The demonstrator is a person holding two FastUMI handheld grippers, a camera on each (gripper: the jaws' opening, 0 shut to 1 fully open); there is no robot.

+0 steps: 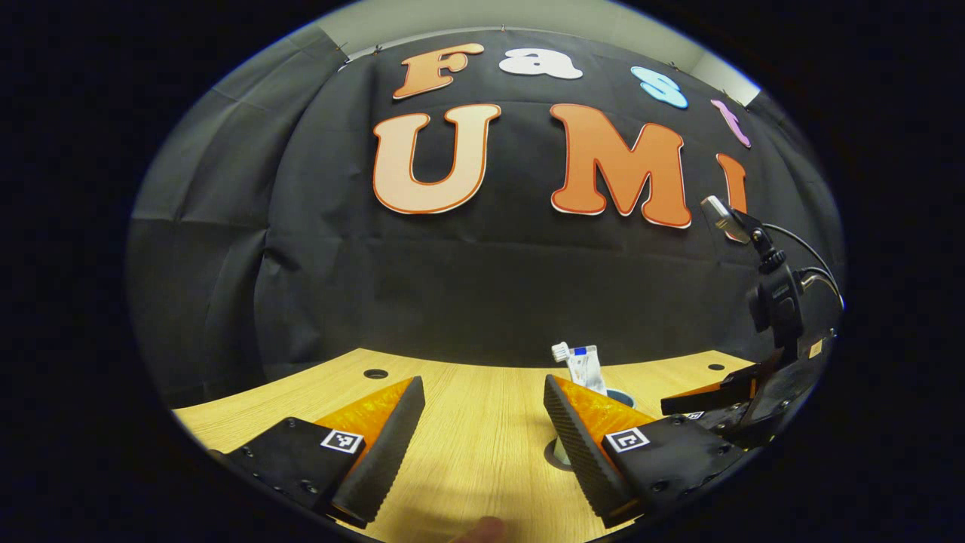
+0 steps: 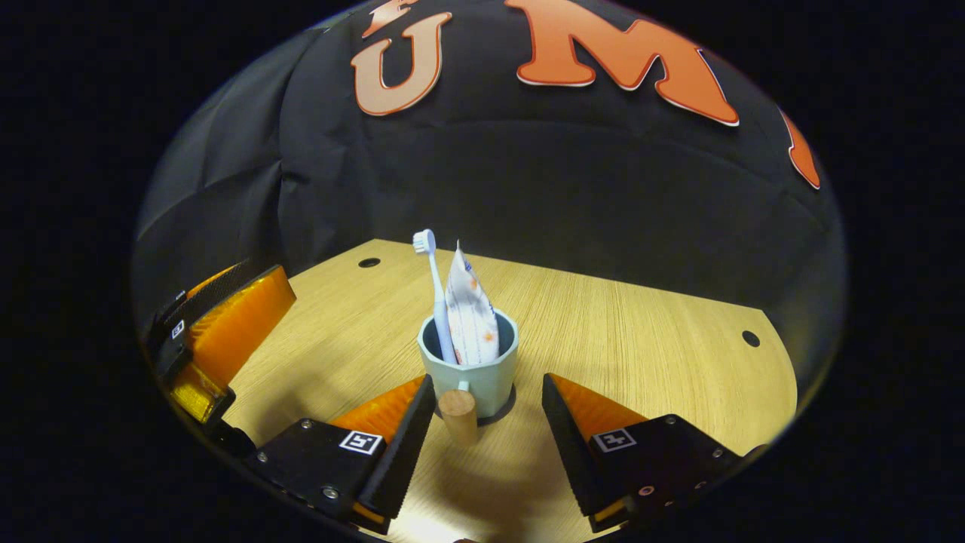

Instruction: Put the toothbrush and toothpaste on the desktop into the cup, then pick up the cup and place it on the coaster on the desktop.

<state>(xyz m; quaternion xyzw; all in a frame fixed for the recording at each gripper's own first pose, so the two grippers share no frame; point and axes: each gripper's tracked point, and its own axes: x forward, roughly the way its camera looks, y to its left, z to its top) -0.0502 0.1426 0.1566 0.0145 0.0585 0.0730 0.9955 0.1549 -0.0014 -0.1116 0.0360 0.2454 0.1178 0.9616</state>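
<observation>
In the right gripper view a pale green cup stands upright on the wooden table, on a dark round coaster whose rim shows under it. A white toothbrush and a toothpaste tube stand inside it. Its wooden handle points toward my right gripper, which is open with the handle between its fingers, near the left one. My left gripper is open over bare table. Its right finger hides most of the cup; the toothbrush head and tube rise above.
The left gripper view has the right gripper and its camera mount at the far right. The right gripper view has the left gripper at the left edge. Cable holes sit near the table's back edge, by the black cloth wall.
</observation>
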